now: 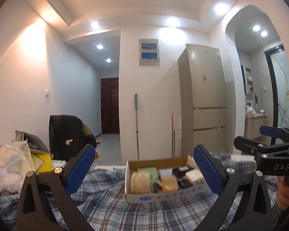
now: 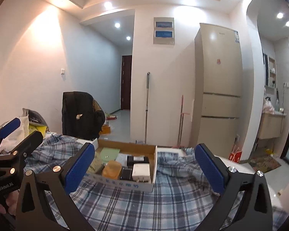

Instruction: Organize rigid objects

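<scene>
While both the left gripper and right gripper hung released and empty, the cardboard box sat on the plaid bed. Its small items looked light and stiff; the white charger offers flat sides to pinch.

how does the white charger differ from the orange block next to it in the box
The white charger is opaque white with metal prongs at its near end; the orange block is translucent amber and shows no prongs. The white charger sits by the right wall of the cardboard box, while the orange block lies nearer the middle, left of it. Both are small rounded blocks lying inside that box.
</scene>
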Available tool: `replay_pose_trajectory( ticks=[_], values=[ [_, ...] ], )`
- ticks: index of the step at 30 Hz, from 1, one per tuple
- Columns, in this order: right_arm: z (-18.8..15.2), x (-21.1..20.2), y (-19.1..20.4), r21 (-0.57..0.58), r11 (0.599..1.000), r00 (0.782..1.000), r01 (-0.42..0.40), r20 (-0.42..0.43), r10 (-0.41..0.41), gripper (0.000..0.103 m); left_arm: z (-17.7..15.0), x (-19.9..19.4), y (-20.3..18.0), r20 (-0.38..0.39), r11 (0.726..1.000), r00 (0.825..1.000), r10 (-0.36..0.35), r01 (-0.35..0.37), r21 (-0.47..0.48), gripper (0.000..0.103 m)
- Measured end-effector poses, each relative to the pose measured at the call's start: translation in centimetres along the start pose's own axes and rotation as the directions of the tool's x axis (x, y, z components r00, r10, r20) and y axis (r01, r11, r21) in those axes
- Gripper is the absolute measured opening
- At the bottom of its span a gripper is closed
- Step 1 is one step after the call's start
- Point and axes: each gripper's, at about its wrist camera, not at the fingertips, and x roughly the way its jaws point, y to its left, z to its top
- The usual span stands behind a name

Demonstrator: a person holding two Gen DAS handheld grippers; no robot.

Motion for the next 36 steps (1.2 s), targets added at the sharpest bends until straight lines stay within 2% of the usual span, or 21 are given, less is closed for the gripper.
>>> replay_pose_trajectory(
  ticks=[8,36],
  values=[
    [-2.5,0.8,-1.1,0.030,1.000,1.000,0.001,-0.009,-0.001,0.103,-0.6,0.2,0.8,-0.016,0.999,1.000,0.011,-0.011,-0.041,0.103],
    [-2.8,0.2,-0.7,0.011,1.000,1.000,0.020,0.005,-0.020,0.103,-0.3,0.2,0.5,-0.017,1.000,1.000,0.001,-0.002,-0.030,0.103]
  ],
)
